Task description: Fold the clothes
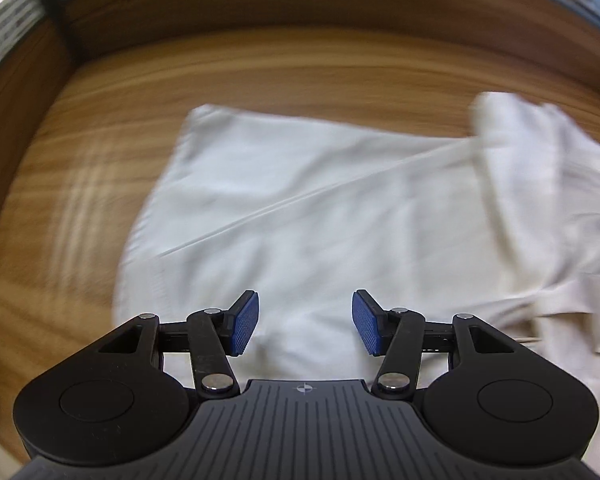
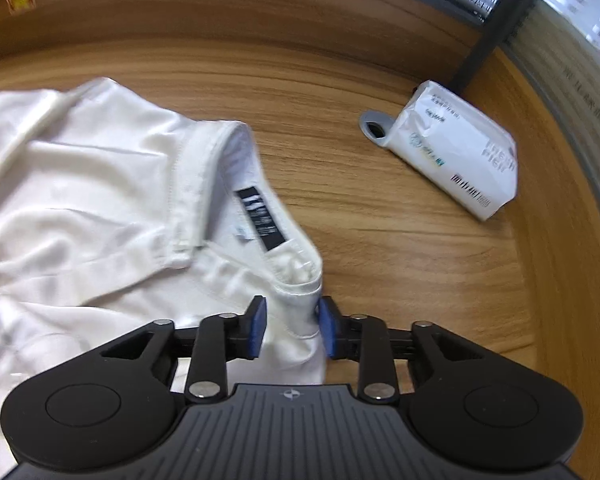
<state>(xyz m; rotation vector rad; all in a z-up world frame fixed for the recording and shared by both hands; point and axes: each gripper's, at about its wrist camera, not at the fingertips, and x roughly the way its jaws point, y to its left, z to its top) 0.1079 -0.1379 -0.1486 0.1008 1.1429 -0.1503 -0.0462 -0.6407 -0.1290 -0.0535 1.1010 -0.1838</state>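
A white garment (image 1: 300, 208) lies on the wooden table (image 1: 80, 184), partly flat with a diagonal fold line and a bunched part at the right. My left gripper (image 1: 305, 322) is open and empty, hovering over the garment's near edge. In the right wrist view the garment (image 2: 80, 184) shows its collar with a black label (image 2: 258, 216). My right gripper (image 2: 292, 326) has its blue pads (image 2: 257, 330) pressed on a bunch of the white fabric at the collar's near end, with a gap between them filled by cloth.
A white plastic package (image 2: 456, 148) with printed text lies at the table's far right, next to a grey cable grommet (image 2: 374, 126). A dark post (image 2: 496, 24) and a raised wooden rim (image 1: 260, 4) bound the table's back.
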